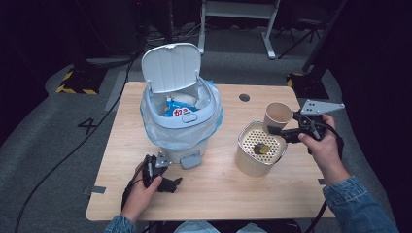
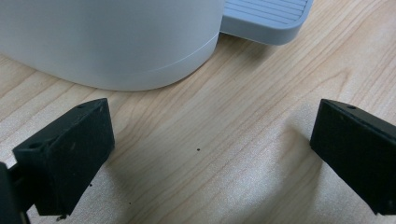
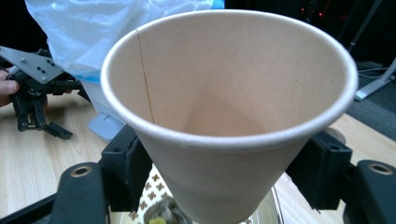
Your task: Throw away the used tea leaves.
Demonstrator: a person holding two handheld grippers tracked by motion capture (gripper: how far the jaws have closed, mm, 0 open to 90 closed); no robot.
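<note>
Paper cup [image 3: 229,107]: light, thin-walled, easily crushed, so best pinched gently low on the wall, below the rim. Clamped between the jaws of the right claw [image 1: 286,132], mouth tilted toward the camera, raised just above the perforated strainer [image 1: 260,150] and well apart from the bin [image 1: 182,114]. Left claw [image 2: 205,154] resting on the table [image 2: 243,116] by the bin's pedal [image 2: 266,18], jaws apart, empty.

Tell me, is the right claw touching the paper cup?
Touching: the right gripper view shows the right claw with both jaws pressed on the paper cup.
</note>
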